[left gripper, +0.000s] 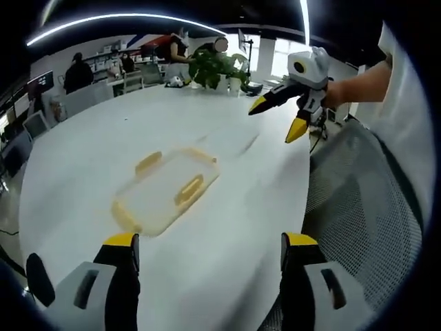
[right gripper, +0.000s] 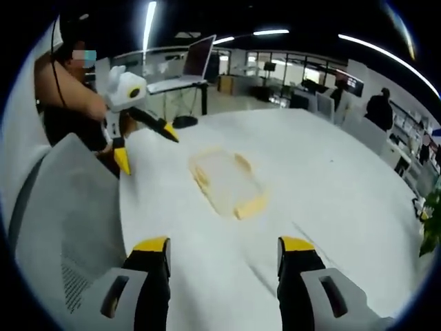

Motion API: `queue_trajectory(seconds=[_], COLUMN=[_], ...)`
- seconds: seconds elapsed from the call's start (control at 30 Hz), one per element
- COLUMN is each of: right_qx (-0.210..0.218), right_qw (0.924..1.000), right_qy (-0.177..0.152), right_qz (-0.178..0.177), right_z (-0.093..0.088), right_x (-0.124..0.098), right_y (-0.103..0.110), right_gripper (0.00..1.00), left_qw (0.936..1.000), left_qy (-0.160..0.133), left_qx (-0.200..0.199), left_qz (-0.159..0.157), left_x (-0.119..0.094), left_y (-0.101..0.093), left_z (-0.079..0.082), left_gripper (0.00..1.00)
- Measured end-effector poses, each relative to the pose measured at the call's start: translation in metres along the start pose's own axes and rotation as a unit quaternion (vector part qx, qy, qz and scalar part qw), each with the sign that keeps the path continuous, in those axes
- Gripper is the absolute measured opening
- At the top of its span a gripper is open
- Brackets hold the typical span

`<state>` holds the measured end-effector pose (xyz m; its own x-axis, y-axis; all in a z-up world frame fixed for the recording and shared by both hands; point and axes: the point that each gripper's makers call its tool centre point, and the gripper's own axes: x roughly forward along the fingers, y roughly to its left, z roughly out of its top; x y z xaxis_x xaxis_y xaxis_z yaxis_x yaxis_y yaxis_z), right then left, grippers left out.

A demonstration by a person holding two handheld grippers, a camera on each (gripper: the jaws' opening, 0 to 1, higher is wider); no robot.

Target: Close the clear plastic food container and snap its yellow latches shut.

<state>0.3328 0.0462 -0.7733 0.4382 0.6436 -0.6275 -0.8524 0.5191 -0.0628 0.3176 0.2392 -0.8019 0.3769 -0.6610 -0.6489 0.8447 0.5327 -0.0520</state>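
Your container (left gripper: 165, 191) lies flat on the white table (left gripper: 227, 227), ahead of both grippers and touched by neither. In the left gripper view its long axis runs on a diagonal, from the near end at lower left up towards the plant (left gripper: 219, 67) at the table's far edge. In the right gripper view the container (right gripper: 227, 182) has its long axis running from the near right corner back towards the laptop (right gripper: 196, 57).

Yellow latches (left gripper: 189, 189) show along its long sides and at the near end. The picture is blurred, so you can't tell whether the lid is seated or whether any latch is snapped down.

Your left gripper (left gripper: 209, 249) has its jaws spread wide, nothing between them, hanging over the table short of the container. In the right gripper view the left gripper (right gripper: 143, 145) sits left of the container, yellow tips apart.

Your right gripper (right gripper: 222, 254) is likewise gaping and empty, near side of the container. In the left gripper view the right gripper (left gripper: 279, 117) floats well right of the container, beyond the table edge, over a mesh chair (left gripper: 358, 221).

Both grippers' bodies are cut off at the bottom of their own views. No readable labels or writing anywhere
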Motion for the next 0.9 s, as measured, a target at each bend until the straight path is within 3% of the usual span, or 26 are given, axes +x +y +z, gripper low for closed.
queue_trajectory(seconds=[0.4,0.9], right_qx=[-0.019,-0.037], right_qw=[0.9998,0.9992], right_qy=[-0.002,0.000], right_qz=[0.008,0.015], right_z=[0.010,0.017], right_x=[0.013,0.026], right_y=[-0.002,-0.004], right_gripper=[0.62,0.62], left_qw=[0.9999,0.9999], left_qy=[0.008,0.003], left_qx=[0.008,0.011], left_qz=[0.006,0.013], left_x=[0.002,0.008], left_y=[0.011,0.025], left_z=[-0.004,0.002], left_gripper=[0.84,0.84])
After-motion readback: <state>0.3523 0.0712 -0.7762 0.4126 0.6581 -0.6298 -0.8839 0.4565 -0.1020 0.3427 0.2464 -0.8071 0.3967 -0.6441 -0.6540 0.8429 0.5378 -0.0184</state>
